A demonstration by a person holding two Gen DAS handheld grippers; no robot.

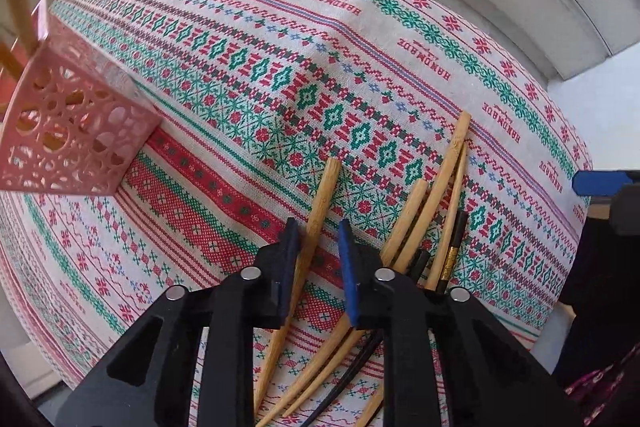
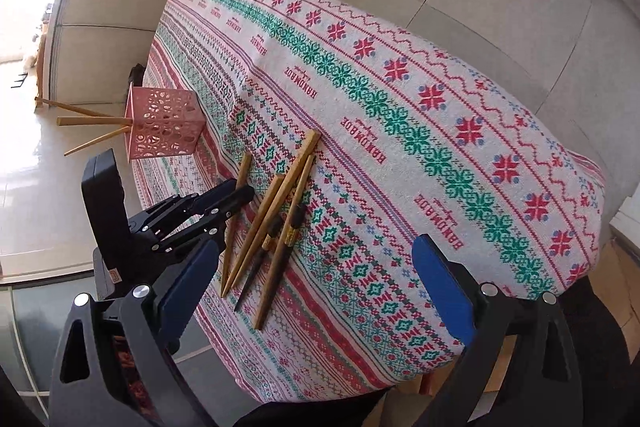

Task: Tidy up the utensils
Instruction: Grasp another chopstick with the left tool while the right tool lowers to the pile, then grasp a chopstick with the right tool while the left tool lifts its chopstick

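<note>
At the bottom centre of the left wrist view, the left gripper [image 1: 318, 247] sits low over the patterned tablecloth [image 1: 248, 39], its blue-padded fingers [image 1: 347, 267] partly open with a single bamboo chopstick [image 1: 316, 215] running up between them. The left pad looks to be against the stick and the right pad stands a little off it, so the stick is straddled but not yet clamped. The step in hand reads as picking the next chopstick out of the loose pile. The next move calls for closing squarely on this one stick without catching its neighbours, then lifting it clear.

Just right of the fingers lie the other loose chopsticks [image 1: 440, 195], several bamboo ones fanned together with a dark pair [image 1: 454, 247] among them, some crossing under the gripper body.

In the right wrist view, the right gripper [image 2: 316, 287] hangs at the bottom of the frame, tilted down toward the table's near edge, its jaws wide apart and holding nothing. Left of centre, the left gripper [image 2: 236, 195] reaches in level from the left, fingertips at the leftmost stick of the pile [image 2: 276, 211].

Farther off, at the left-centre of that frame, the pink perforated holder [image 2: 164, 125] stands near the table's edge, three bamboo chopsticks [image 2: 92, 119] already in it. By my estimate, the sorting is partly done.
</note>
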